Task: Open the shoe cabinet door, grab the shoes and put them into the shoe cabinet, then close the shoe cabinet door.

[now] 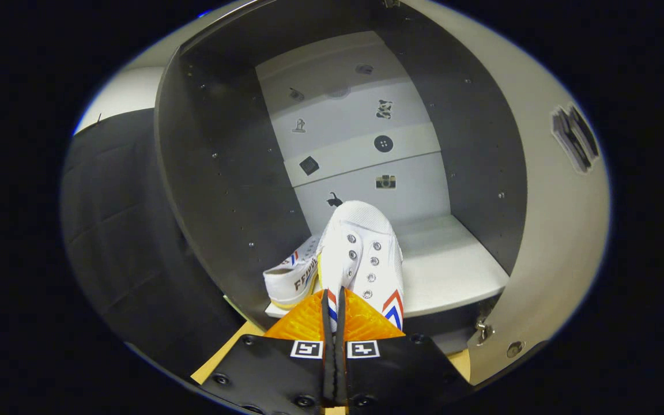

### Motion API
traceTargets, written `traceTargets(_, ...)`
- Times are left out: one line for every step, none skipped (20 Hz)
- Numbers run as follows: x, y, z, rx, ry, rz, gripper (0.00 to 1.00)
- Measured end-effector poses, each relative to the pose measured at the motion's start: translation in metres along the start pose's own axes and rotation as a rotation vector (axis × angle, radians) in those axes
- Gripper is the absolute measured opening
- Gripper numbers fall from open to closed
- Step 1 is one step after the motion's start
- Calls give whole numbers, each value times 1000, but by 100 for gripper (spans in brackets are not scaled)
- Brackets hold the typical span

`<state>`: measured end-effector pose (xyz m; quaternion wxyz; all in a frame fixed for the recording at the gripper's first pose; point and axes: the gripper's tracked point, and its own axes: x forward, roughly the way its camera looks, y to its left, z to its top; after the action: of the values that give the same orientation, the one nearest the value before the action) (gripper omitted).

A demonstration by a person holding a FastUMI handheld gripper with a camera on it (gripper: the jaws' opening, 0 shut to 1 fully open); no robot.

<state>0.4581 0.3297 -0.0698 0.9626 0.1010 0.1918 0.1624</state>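
With the cabinet door swung open on the right, we have our tongs clamped on the second shoe, its long axis pointing straight ahead over the shelf, just right of the first shoe.

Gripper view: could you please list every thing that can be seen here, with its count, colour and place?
shoe held by the tool: one, white with red and blue stripes, over the front of the shelf, toe pointing into the cabinet.
second shoe: one, white, on the shelf, just left of the held shoe.
shelf: one, white, at the bottom of the cabinet.
cabinet side walls: two, dark grey, left and right of the shelf.
back panel: one, light grey, with small dark stickers.
cabinet door: one, light grey, swung open at the right.
tool: one, fingers closed on the heel end of the held shoe.
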Motion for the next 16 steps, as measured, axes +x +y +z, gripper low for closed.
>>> traceTargets(10,0,8,-3,-9,-7,1)
traceTargets(19,0,13,-5,-13,-13,1)
traceTargets(27,0,18,-5,-17,-19,1)
traceTargets(37,-1,23,-5,-22,-29,1)
traceTargets(44,-2,27,-6,-25,-39,1)
traceTargets(53,-4,32,-11,-30,-52,1)
traceTargets(62,-7,37,-15,-35,-67,1)
traceTargets(70,-8,39,-19,-39,-77,1)
traceTargets(79,-9,41,-25,-38,-87,1)
traceTargets(88,-11,42,-32,-36,-99,1)
traceTargets(97,-13,41,-42,-26,-114,1)
traceTargets(105,-15,38,-48,-18,-126,1)
traceTargets(113,-17,37,-50,-16,-146,1)
traceTargets(119,-20,34,-53,-10,-161,1)
traceTargets(126,-23,30,-52,-6,-178,1)
traceTargets(131,-26,27,-48,2,-194,1)
